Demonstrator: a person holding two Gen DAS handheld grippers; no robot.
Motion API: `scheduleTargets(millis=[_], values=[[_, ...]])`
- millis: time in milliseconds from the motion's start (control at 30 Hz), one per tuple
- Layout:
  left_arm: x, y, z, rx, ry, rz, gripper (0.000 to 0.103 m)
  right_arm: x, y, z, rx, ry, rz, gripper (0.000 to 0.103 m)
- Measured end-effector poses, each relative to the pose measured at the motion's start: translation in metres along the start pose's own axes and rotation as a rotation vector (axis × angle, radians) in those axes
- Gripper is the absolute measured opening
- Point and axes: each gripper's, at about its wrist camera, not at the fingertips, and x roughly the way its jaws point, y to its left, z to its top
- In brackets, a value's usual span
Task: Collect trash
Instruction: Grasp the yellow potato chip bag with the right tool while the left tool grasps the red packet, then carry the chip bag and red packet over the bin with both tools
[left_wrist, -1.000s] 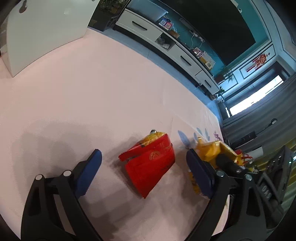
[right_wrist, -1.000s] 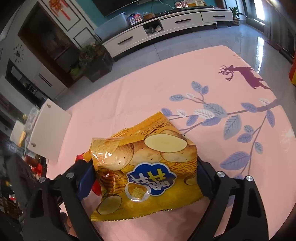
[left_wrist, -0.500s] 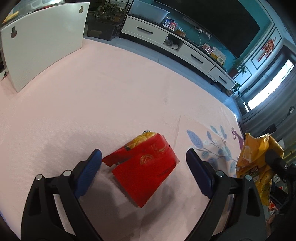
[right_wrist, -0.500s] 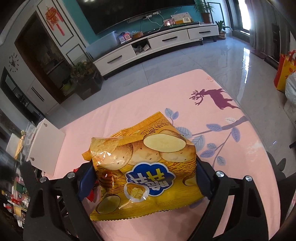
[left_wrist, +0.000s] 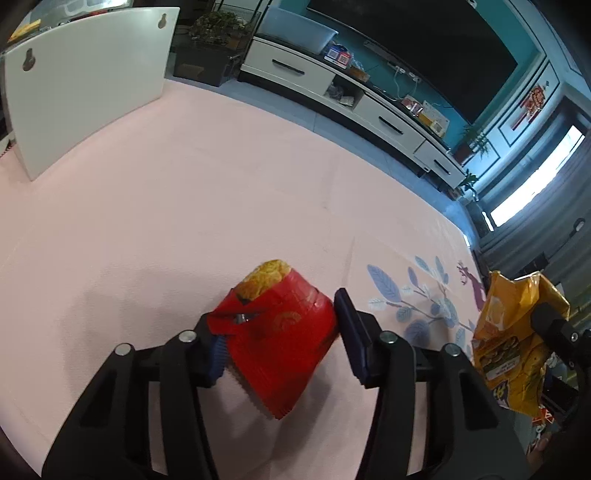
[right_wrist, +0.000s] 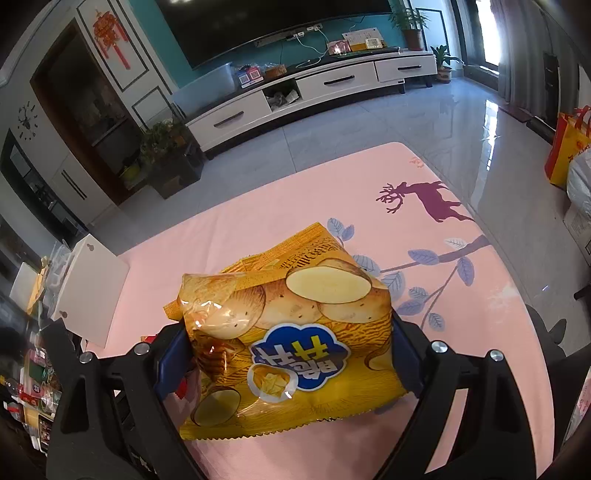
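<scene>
While we are squeezing the red snack bag (left_wrist: 280, 339) with the left gripper (left_wrist: 277, 332) near the table's (left_wrist: 184, 192) front edge, we are judging it light, soft and crinkly, best pinched across its middle. The right gripper (right_wrist: 288, 354) is clamping the yellow chip bag (right_wrist: 288, 332), lifted above the table; its blue label is showing Chinese characters upside down.

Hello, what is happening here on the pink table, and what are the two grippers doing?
A person is collecting snack trash. The right gripper holds a yellow chip bag up above the pink tablecloth. The left gripper is closed around a red snack bag lying on the tablecloth.
</scene>
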Motion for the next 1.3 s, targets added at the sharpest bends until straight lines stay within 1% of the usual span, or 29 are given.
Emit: scheduleTargets(millis=[67, 200, 300, 400, 467, 533, 700, 767, 900, 967, 1100, 1167, 1267, 1300], values=[[-0.002, 0.002, 0.001, -0.021, 0.004, -0.014, 0.044, -0.001, 0.001, 0.0, -0.001, -0.001, -0.002, 0.088], [-0.008, 0.007, 0.003, -0.063, -0.004, -0.035, 0.044, -0.005, 0.001, 0.001, -0.006, -0.008, -0.002, 0.088], [-0.019, 0.007, 0.006, -0.075, -0.022, -0.029, 0.044, -0.014, -0.001, 0.001, -0.002, -0.028, -0.004, 0.088], [-0.042, 0.003, 0.007, -0.062, -0.056, -0.051, 0.044, -0.031, -0.002, -0.002, -0.005, -0.061, -0.009, 0.088], [-0.066, -0.004, 0.003, -0.031, -0.098, -0.05, 0.044, -0.049, -0.005, -0.01, -0.025, -0.091, -0.027, 0.088], [-0.094, -0.012, -0.007, 0.009, -0.143, -0.039, 0.044, -0.066, -0.008, -0.019, -0.046, -0.117, -0.044, 0.088], [-0.154, -0.028, -0.038, 0.094, -0.205, -0.06, 0.044, -0.108, -0.018, -0.044, -0.126, -0.157, -0.104, 0.088], [-0.176, -0.036, -0.053, 0.125, -0.221, -0.073, 0.044, -0.121, -0.024, -0.052, -0.125, -0.165, -0.102, 0.088], [-0.217, -0.049, -0.089, 0.164, -0.246, -0.126, 0.045, -0.152, -0.037, -0.075, -0.135, -0.187, -0.095, 0.088], [-0.23, -0.056, -0.107, 0.187, -0.25, -0.138, 0.045, -0.167, -0.047, -0.089, -0.141, -0.196, -0.093, 0.088], [-0.243, -0.069, -0.137, 0.214, -0.238, -0.165, 0.045, -0.189, -0.073, -0.108, -0.085, -0.217, -0.086, 0.088], [-0.246, -0.075, -0.149, 0.225, -0.236, -0.18, 0.045, -0.202, -0.088, -0.115, -0.07, -0.233, -0.121, 0.088], [-0.248, -0.086, -0.165, 0.25, -0.229, -0.18, 0.045, -0.224, -0.114, -0.123, -0.023, -0.278, -0.188, 0.088], [-0.247, -0.09, -0.169, 0.261, -0.223, -0.187, 0.045, -0.231, -0.123, -0.125, -0.002, -0.292, -0.197, 0.088]])
